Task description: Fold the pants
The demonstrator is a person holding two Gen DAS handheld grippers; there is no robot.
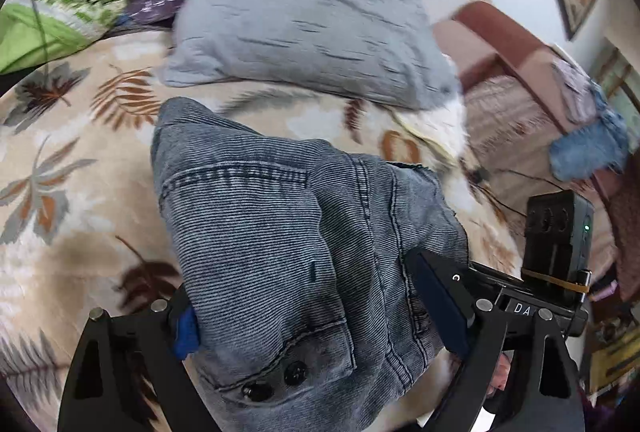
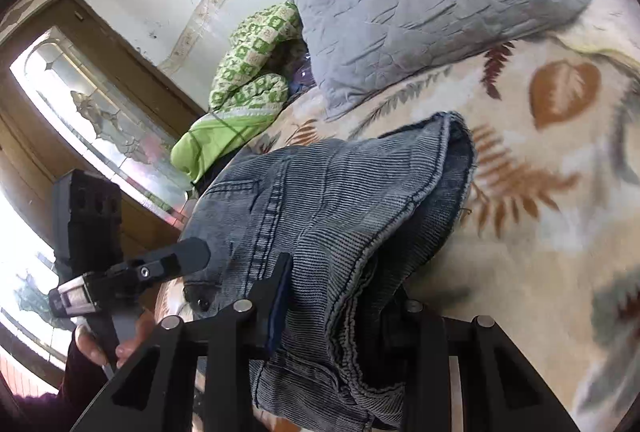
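Now I hold the pants (image 1: 280, 232) up with both claws, above the bed (image 1: 60, 232) with its leaf-print cover, on the near side of the grey pillow (image 1: 300, 12). The denim is already doubled into a thick bundle, and its far end hangs toward the pillow.

My left claw (image 1: 324, 316) stands wide around the waist part with the two black buttons (image 1: 276, 380). The cloth fills the whole gap between the fingers, so I judge that it grips this thick fold, though one pad is mostly covered by the fabric. My right claw (image 2: 340, 316) is closed much narrower on the bunched edge of the pants, and there the pads press on the layers from both sides.

To do this step well, I think I must keep both claws at the same height and carry them together toward the pillow, so that the bundle does not twist. The far end should touch the bed first, and then I lay the rest flat over it. The grip must stay firm until the cloth rests, because heavy denim slides out easily. The claws should also stay a little apart, otherwise the fold wrinkles in the middle.
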